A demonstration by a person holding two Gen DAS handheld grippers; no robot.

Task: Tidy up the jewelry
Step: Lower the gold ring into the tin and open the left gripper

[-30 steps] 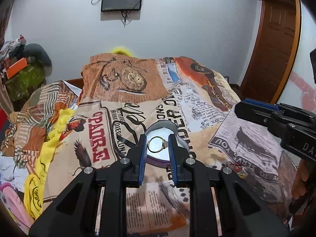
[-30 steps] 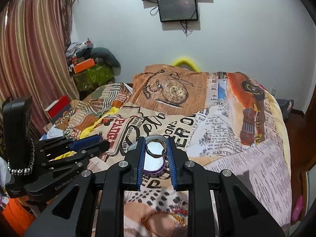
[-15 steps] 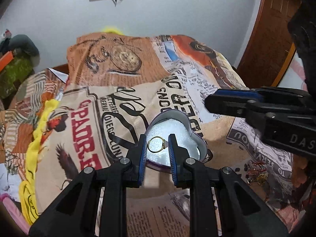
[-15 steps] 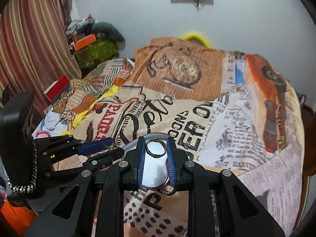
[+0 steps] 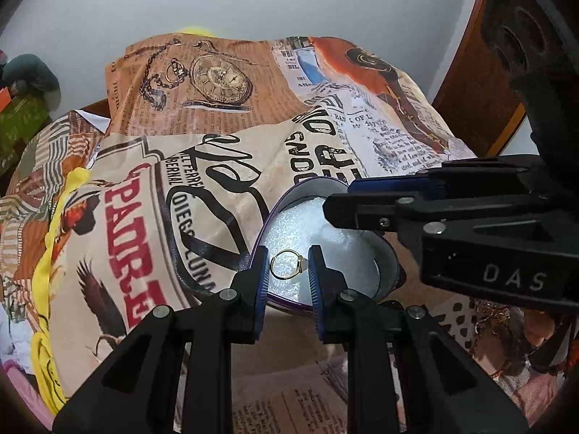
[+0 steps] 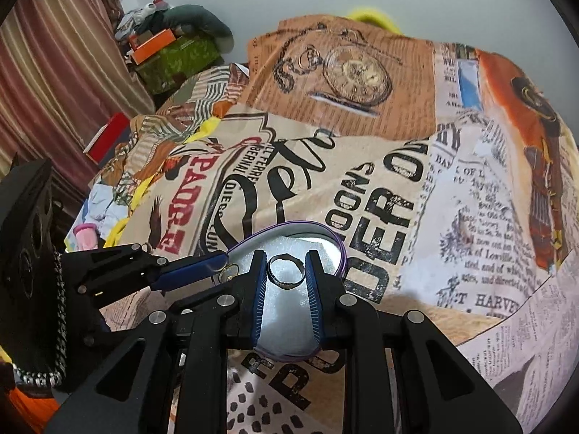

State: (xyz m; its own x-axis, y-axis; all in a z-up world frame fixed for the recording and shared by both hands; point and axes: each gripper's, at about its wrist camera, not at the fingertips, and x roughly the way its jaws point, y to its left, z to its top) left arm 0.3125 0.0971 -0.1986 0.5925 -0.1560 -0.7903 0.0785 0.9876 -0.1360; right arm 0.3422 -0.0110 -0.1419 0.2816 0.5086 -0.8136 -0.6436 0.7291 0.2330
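Observation:
A heart-shaped purple box (image 5: 389, 275) with white foam lining lies on the printed bedspread. My left gripper (image 5: 288, 269) is shut on a thin gold ring (image 5: 280, 267) and holds it just above the box's near edge. My right gripper (image 6: 286, 271) is shut on a broader silver ring (image 6: 275, 275) over the same box (image 6: 336, 242). The right gripper reaches in from the right in the left wrist view (image 5: 340, 206). The left gripper with its gold ring (image 6: 229, 272) shows at the left in the right wrist view.
The newspaper-print bedspread (image 5: 224, 166) covers the bed. A tangle of other jewelry (image 5: 495, 322) lies to the right of the box. Clutter and boxes (image 6: 170, 50) stand by the striped curtain at the far left. A wooden door (image 5: 470, 83) is at the right.
Both grippers have moved forward and down with their rings, closing in over the heart-shaped box. The right gripper now reaches across the box in the left wrist view.

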